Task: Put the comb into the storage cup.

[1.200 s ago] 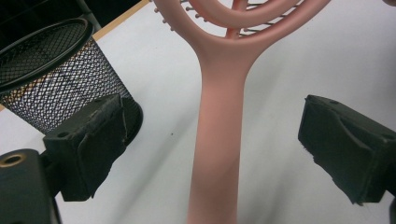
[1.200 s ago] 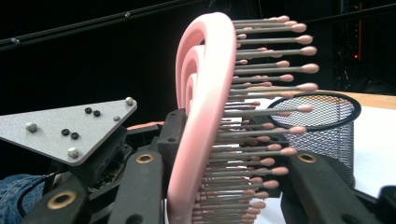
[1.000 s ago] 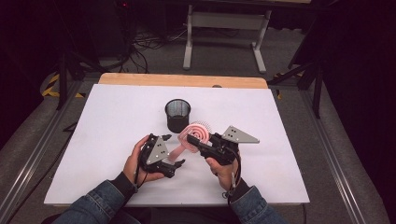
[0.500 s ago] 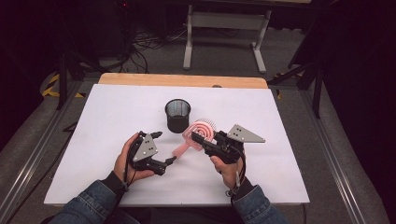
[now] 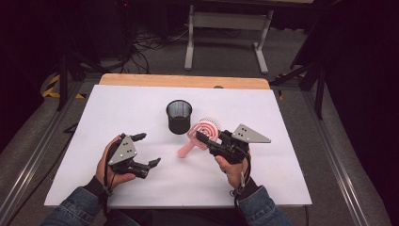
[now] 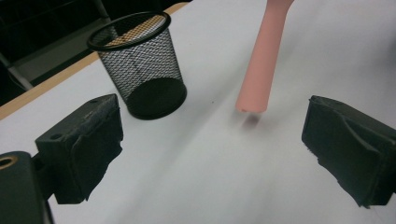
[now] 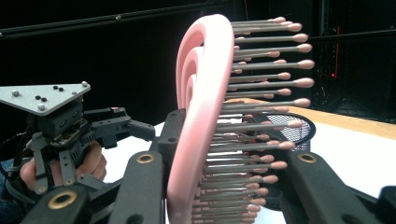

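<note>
— Two grippers low in the high view. Right gripper point(image 5: 203, 139), right of centre, clamped across the head of a pink hairbrush point(image 5: 203, 133).

— Sure of that grip?

— Plain from the right gripper view: both jaws pressed on the brush head point(image 7: 205, 116), pink back against one jaw, bristles point(image 7: 261, 93) pointing to the right of the frame toward the other.

— And the brush handle?

— Slanting down-left from the head in the high view, tip over the white table point(image 5: 291, 174). From the left gripper view, pink handle point(image 6: 264, 60) dropping in from the top edge, end raised just clear of the surface, small shadow below.

— Left gripper?

— Lower left of the high view, left gripper point(image 5: 148, 150) spread wide, nothing between the jaws. Same in its own view: black pads point(image 6: 84, 140) far apart, bare table between.

— Anything else nearby?

— Black mesh cup point(image 5: 179, 116), upright, just up and left of the brush head, close beside it. Upper left in the left gripper view point(image 6: 140, 65); behind the bristles in the right gripper view.
</note>
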### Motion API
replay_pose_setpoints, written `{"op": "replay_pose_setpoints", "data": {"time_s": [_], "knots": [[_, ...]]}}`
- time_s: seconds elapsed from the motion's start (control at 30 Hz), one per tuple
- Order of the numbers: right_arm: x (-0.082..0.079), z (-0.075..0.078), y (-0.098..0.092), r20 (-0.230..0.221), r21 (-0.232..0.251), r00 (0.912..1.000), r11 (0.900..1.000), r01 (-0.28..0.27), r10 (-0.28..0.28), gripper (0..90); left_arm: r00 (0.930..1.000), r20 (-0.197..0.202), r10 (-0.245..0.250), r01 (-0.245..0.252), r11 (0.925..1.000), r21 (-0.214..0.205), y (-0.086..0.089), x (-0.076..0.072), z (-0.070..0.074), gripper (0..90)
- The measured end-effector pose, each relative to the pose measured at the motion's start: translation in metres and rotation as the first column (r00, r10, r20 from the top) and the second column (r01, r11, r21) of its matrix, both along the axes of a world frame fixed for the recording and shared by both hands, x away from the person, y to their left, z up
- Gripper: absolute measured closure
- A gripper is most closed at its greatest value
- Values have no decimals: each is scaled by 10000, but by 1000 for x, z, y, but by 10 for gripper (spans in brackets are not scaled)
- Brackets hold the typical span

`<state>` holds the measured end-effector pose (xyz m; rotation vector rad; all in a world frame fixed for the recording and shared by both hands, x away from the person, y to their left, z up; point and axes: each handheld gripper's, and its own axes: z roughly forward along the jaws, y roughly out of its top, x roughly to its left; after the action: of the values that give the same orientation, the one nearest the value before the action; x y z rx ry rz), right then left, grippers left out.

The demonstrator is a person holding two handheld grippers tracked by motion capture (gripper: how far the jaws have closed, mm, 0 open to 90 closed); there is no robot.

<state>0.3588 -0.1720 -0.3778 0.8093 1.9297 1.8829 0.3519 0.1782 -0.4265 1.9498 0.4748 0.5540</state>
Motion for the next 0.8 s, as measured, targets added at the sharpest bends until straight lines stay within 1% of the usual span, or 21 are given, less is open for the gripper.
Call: {"op": "replay_pose_setpoints", "data": {"time_s": [0.1,0.2,0.23,0.3,0.43,0.47,0.5,0.63,0.7,0.73,0.8], "knots": [[0,1,-1,32,-32,10000,10000,-25,25,628,9999,-30,102,-102,9999,16,9,-1,-2,66],[-1,2,-1,81,-123,10000,9999,6,-5,628,9995,-175,267,-268,9996,-48,15,-2,-5,66],[-1,4,-3,159,-183,9999,9998,18,-15,628,9994,-222,282,-284,9996,-76,17,-3,-5,66],[-1,4,-3,155,-189,9999,9998,61,-58,628,9993,-218,311,-311,9995,-28,19,-4,-5,66],[-1,7,-4,222,-234,9997,9997,95,-90,628,9988,-298,387,-391,9991,-138,24,-5,-7,64],[0,8,-5,249,-282,9997,9996,73,-66,628,9985,-355,426,-433,9989,-196,26,-5,-7,63],[0,11,-6,391,-407,9992,9991,81,-66,628,9982,-393,448,-456,9987,-208,28,-5,-7,64],[2,16,-7,447,-477,9990,9988,117,-96,628,9978,-455,490,-504,9983,-300,33,-7,-8,64],[2,18,-7,549,-580,9985,9983,58,-26,628,9977,-421,530,-542,9981,-278,36,-8,-8,63],[3,20,-6,563,-608,9984,9981,43,-9,629,9972,-481,572,-588,9977,-325,37,-8,-8,64],[3,21,-6,612,-666,9981,9978,31,10,628,9971,-487,590,-604,9977,-290,39,-9,-8,63]]}}
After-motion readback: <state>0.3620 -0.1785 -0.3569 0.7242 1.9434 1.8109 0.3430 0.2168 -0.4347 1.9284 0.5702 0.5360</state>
